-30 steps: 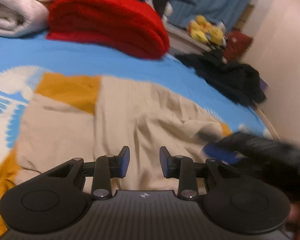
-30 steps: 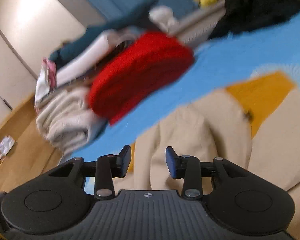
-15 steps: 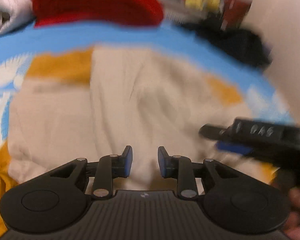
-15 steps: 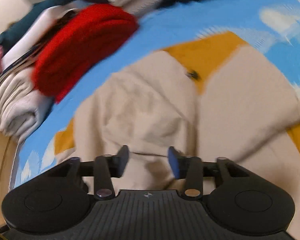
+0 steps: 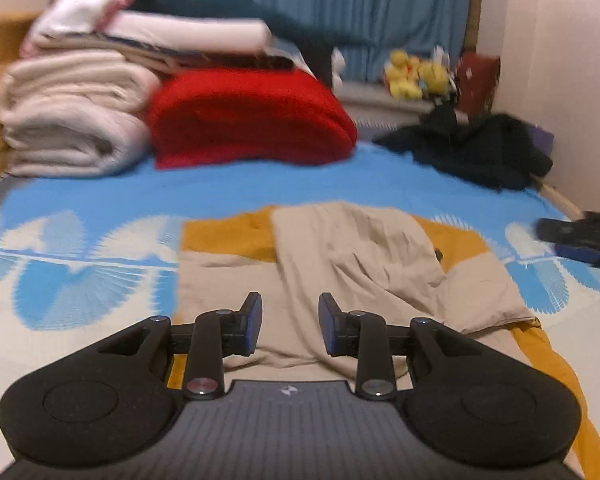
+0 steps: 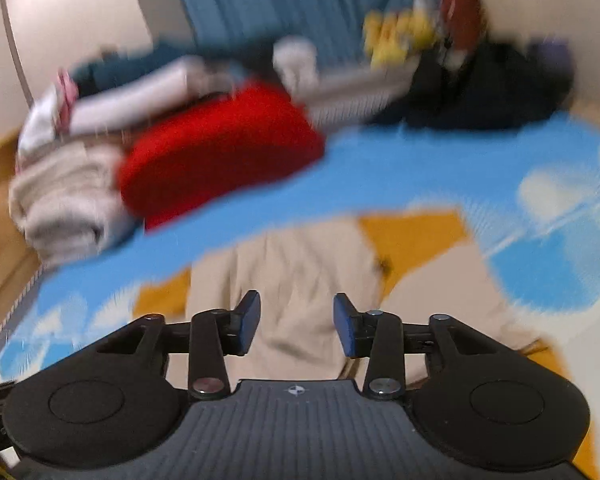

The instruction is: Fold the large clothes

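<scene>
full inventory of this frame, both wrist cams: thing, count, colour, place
garment: 1, beige and mustard, laid on the bed, near side
bed cover: 1, blue with white fan prints
blanket: 1, red, folded, far side
bedding: 1 bundle, cream, left of the blanket
folded stack: white and teal, on top of both
dark clothes: 1 heap, black, far right
plush toys: yellow, on the ledge
curtain: blue, behind
left gripper: jaws apart, empty
right gripper: jaws apart, empty

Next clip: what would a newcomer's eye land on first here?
Probably the red folded blanket at the far end of the bed, beside a stack of cream and white bedding. Nearer, a beige and mustard garment lies partly folded on the blue patterned bedsheet, just beyond the open left claw.
</scene>
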Available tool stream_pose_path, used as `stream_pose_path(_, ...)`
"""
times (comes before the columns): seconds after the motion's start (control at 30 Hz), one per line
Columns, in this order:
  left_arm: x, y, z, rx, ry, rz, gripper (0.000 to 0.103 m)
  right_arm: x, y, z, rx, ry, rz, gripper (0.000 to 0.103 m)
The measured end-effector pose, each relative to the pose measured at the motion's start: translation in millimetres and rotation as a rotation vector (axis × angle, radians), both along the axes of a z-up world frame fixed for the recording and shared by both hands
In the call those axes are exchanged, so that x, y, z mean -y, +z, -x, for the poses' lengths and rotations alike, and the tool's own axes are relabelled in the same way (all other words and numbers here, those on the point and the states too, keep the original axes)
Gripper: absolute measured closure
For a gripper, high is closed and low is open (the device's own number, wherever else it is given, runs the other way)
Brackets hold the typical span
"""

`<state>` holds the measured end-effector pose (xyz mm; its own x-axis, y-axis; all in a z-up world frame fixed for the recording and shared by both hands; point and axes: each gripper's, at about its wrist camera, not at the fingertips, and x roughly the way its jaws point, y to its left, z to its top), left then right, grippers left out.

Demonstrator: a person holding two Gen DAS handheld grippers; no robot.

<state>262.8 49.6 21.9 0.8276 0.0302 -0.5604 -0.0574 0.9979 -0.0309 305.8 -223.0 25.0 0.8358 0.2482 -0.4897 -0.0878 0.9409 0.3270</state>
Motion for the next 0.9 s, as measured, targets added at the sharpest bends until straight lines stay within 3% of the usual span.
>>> stream_pose_path(0.1,-19,7,56,0.001,0.008,0.024,0.067,20,20,51,0.039,0.006,-0.014,0.057)
stream_pose_path(0.23,-39,15,117,-0.014,0.016,0.027,0.067,47,30,119,0.046,0.005,0.054,0.055)
stream_pose_path(0.43,-53,9,195,-0.028,-0.001,0.030,0.067,85,19,192,0.018,-0.064,0.098,0.054)
stream_pose_path(0.57,-51,-1,232,-0.006,-0.060,-0.038,0.067,109,-7,227,-0.009,-0.123,0.131,0.054)
stream_pose_path(0.67,-54,-23,249,-0.047,-0.074,-0.038,0.067,120,-31,245,-0.087,-0.171,0.155,0.054)
stream_pose_path(0.73,-55,-38,248,-0.104,-0.064,-0.057,0.067,122,-39,244,-0.117,-0.178,0.125,0.054)
stream_pose_path(0.83,-57,-49,245,-0.117,-0.064,-0.086,0.067,119,-53,239,-0.164,-0.185,0.173,0.054)
stream_pose_path(0.9,-61,-58,241,-0.149,-0.045,-0.090,0.067,122,-61,234,-0.214,-0.193,0.154,0.054)
